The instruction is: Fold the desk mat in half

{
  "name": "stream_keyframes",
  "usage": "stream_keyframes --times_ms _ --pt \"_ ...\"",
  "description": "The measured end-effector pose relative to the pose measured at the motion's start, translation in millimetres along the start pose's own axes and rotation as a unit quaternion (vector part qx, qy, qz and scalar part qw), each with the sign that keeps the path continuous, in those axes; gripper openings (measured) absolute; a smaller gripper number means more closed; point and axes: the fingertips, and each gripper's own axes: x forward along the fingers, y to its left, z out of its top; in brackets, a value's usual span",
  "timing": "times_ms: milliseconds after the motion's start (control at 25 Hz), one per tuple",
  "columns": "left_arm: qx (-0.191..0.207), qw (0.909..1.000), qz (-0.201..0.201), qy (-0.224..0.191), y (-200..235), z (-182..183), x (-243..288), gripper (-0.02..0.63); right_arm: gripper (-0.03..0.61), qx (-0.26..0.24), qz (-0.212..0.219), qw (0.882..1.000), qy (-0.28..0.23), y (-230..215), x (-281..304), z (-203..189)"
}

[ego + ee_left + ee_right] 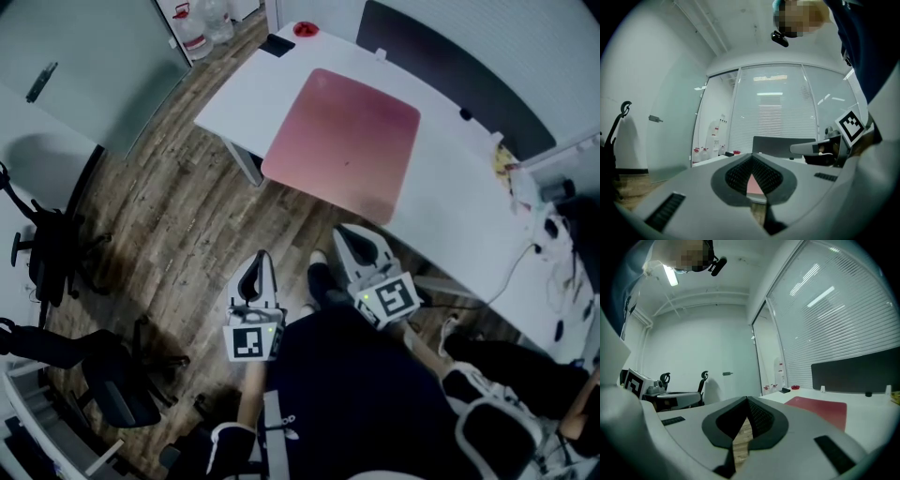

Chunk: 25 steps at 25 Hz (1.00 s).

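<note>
The pink desk mat (342,141) lies flat and unfolded on the white desk (450,216), its near edge close to the desk's front edge. Both grippers hang in front of the desk, over the wooden floor and short of the mat. My left gripper (258,261) is shut with nothing in it; in the left gripper view (752,159) a sliver of the mat (753,185) shows through the gap under its tips. My right gripper (349,234) is shut and empty too. In the right gripper view (747,400) the mat (820,408) lies ahead to the right.
A dark partition panel (450,56) stands along the desk's far edge. A red object (306,29) and a black one (277,44) sit at the far left corner. Cables (553,234) trail at the right end. Office chairs (47,253) stand at the left.
</note>
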Motion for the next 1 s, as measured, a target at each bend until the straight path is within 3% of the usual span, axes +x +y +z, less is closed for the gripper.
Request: stream_keyframes --times_ms 320,600,1000 --pt "0.007 0.9999 0.009 -0.002 15 16 70 0.003 0.003 -0.001 0.005 1.0 0.006 -56 39 8" --pt "0.011 0.9999 0.003 0.0 18 29 112 0.003 0.003 0.027 -0.007 1.0 -0.001 -95 60 12" --pt "-0.001 1.0 0.004 0.0 29 26 132 0.003 0.003 0.032 -0.007 0.999 0.022 -111 75 1"
